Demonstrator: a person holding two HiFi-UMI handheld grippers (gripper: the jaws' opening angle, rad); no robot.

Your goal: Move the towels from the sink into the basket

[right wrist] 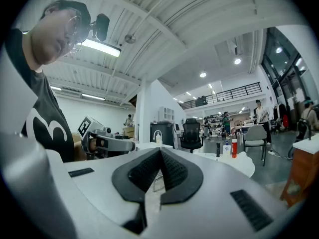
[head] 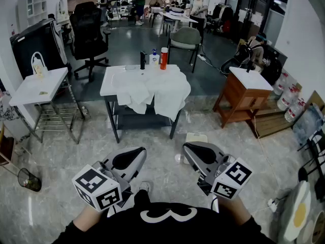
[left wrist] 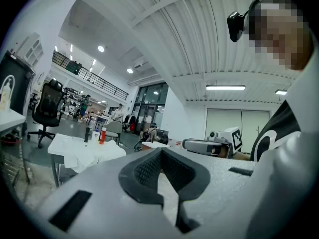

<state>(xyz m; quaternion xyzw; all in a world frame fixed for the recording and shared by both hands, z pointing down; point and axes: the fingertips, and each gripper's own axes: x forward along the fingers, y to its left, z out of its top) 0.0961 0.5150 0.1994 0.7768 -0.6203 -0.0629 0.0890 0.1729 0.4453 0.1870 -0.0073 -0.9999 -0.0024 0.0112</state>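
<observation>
White towels (head: 152, 90) lie heaped on the white sink table (head: 108, 81) some way ahead of me and hang over its front edge. They also show as a pale heap in the left gripper view (left wrist: 89, 153) and in the right gripper view (right wrist: 244, 161). Both grippers are held low, close to the person's body and far short of the table. The left gripper (head: 133, 154) has its dark pads met at the tip (left wrist: 160, 151), with nothing between them. The right gripper (head: 190, 149) is shut and empty too (right wrist: 160, 151). I see no basket that I can name.
A black dispenser (head: 143, 60), a small bottle (head: 154, 57) and a red bottle (head: 164, 58) stand at the table's back edge. A white side table (head: 35, 85) with a wire rack stands left, a wooden cabinet (head: 244, 93) right. A mesh bin (head: 29, 179) lies on the tiled floor.
</observation>
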